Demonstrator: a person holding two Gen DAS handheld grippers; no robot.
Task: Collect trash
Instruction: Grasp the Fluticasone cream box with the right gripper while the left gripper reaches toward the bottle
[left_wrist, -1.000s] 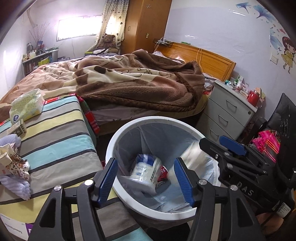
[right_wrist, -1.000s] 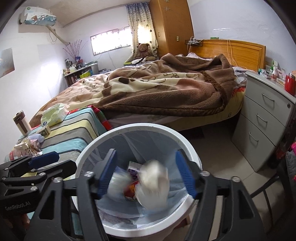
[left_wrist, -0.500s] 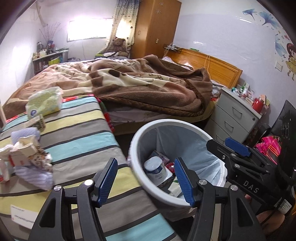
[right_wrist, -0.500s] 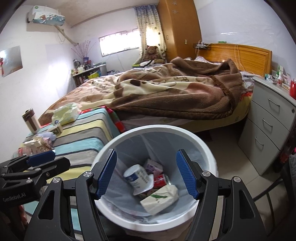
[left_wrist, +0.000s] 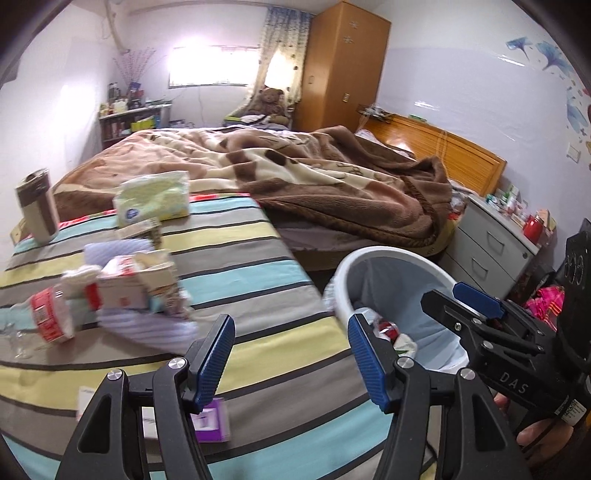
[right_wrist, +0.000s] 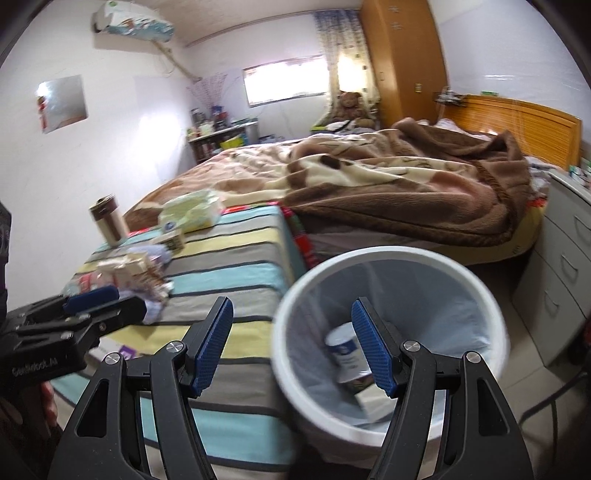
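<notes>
A white trash bin (left_wrist: 373, 258) with a clear liner stands on the floor beside the striped table (left_wrist: 240, 280); it also shows in the right wrist view (right_wrist: 388, 254). A white-and-blue cup (right_wrist: 345, 350) and other trash lie in it. My left gripper (left_wrist: 291, 354) is open and empty over the table's near edge. My right gripper (right_wrist: 295, 343) is open and empty at the bin's left rim. On the table lie a crumpled carton (left_wrist: 136, 280), a plastic bottle with a red label (left_wrist: 44, 317), a blue cloth (left_wrist: 147, 328) and a purple-and-white box (left_wrist: 207, 421).
A green tissue pack (left_wrist: 155, 199), a small box (left_wrist: 142, 230) and a brown tumbler (left_wrist: 37, 210) stand at the table's far end. A bed with a brown blanket (left_wrist: 332, 184) lies behind. A grey drawer unit (left_wrist: 495, 247) stands right of the bin.
Both grippers have swung left, away from over the bin towards the striped table. The item dropped from the right gripper now lies in the bin.
</notes>
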